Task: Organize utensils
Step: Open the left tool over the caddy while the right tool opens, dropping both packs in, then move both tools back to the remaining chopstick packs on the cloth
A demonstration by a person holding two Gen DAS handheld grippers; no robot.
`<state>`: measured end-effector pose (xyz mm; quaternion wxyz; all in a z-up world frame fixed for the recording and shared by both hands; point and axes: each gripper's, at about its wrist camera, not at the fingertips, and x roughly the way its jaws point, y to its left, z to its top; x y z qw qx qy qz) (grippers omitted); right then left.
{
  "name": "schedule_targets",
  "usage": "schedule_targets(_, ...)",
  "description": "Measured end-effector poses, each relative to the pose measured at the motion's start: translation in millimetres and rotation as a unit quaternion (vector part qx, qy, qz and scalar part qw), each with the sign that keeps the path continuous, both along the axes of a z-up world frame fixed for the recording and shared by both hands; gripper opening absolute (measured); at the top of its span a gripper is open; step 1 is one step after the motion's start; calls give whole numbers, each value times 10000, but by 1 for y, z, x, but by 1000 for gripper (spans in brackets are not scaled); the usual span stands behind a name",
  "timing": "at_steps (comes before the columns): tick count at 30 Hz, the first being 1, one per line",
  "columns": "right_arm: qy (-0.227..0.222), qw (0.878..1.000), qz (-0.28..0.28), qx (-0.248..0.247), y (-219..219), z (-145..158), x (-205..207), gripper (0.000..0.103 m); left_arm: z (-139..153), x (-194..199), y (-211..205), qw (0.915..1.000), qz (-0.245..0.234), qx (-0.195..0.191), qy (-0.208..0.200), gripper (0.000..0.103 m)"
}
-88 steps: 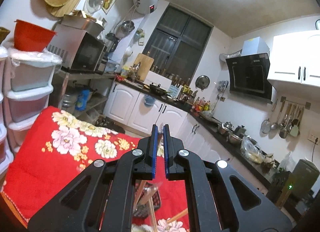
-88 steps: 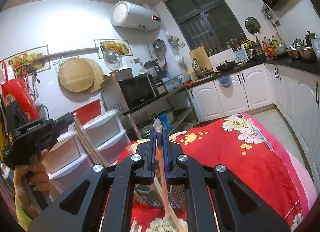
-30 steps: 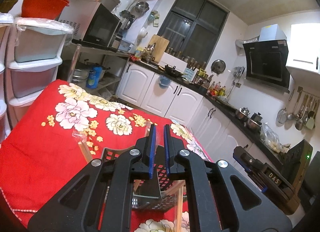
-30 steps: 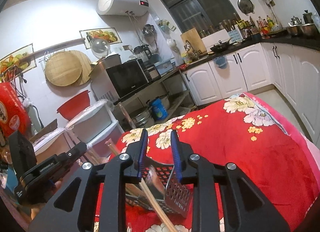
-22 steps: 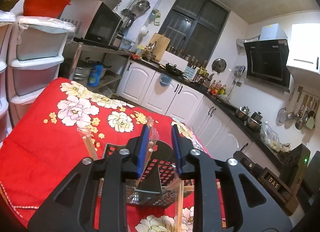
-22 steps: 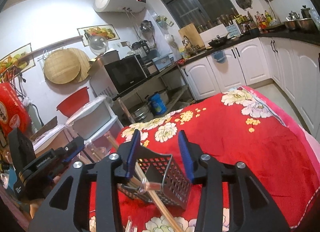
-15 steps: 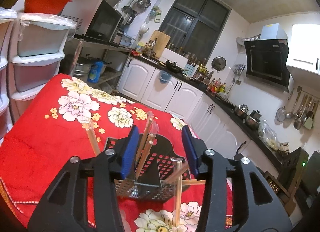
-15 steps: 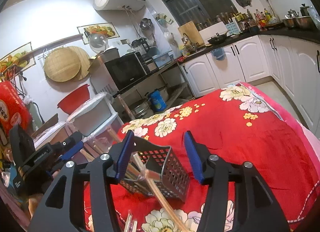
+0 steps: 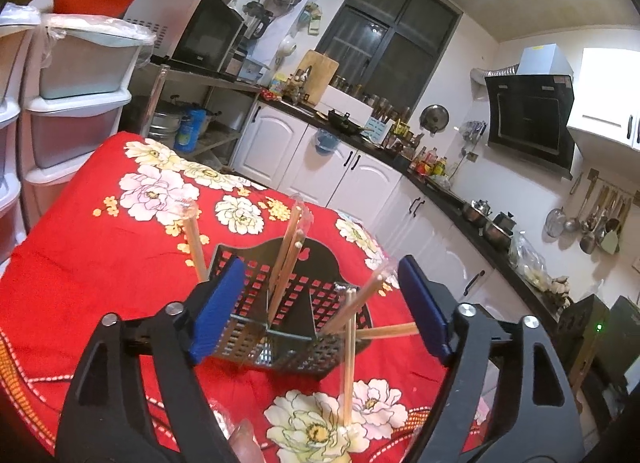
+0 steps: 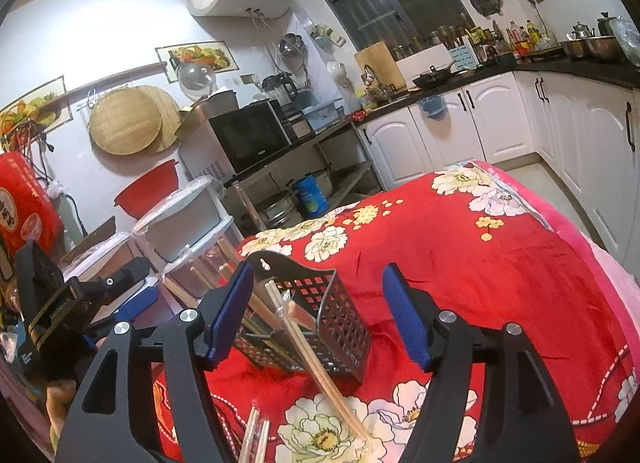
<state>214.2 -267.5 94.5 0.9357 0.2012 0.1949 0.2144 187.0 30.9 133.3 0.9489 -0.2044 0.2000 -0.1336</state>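
A black perforated utensil holder point(image 9: 328, 263) stands on the red floral cloth point(image 9: 100, 263). Several wooden chopsticks point(image 9: 286, 255) lean in it at different angles. My left gripper point(image 9: 320, 303) hovers just before the holder, its jaws opening wide, with no pad touching anything. In the right wrist view the same holder point(image 10: 344, 327) holds plastic-wrapped chopsticks point(image 10: 308, 347) that lean out toward me. My right gripper point(image 10: 316, 313) is also opening, its blue pads point(image 10: 228, 311) apart from the holder and the sticks. The left gripper point(image 10: 132, 303) shows at the left edge there.
Loose wrapped chopsticks point(image 10: 256, 435) lie on the cloth near the front edge. Stacked plastic drawers point(image 9: 72, 115) and a shelf with a microwave point(image 10: 244, 139) stand beyond the table's far-left side. White cabinets point(image 9: 332, 171) and a cluttered counter line the far wall.
Both grippers' jaws have spread from nearly shut to wide. The chopsticks they gripped now stand loose in the holder. Both grippers came lower and closer to the holder.
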Motion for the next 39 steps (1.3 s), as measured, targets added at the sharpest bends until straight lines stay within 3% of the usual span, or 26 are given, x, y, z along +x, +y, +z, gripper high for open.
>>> schedule_targets(13,-7,9999,71,-145,1,-1,-26,72,-2,-29,0,9998,-78,156,-48,91)
schedule_targets(28,122,9988,186,-428,2,-9,-59,76,-33,-49,16,9991,113,-136,390,91)
schedule_targets(39,385,9961,301,-736,3,-24,-76,76,-53,-63,27,9977,229,-136,618,91)
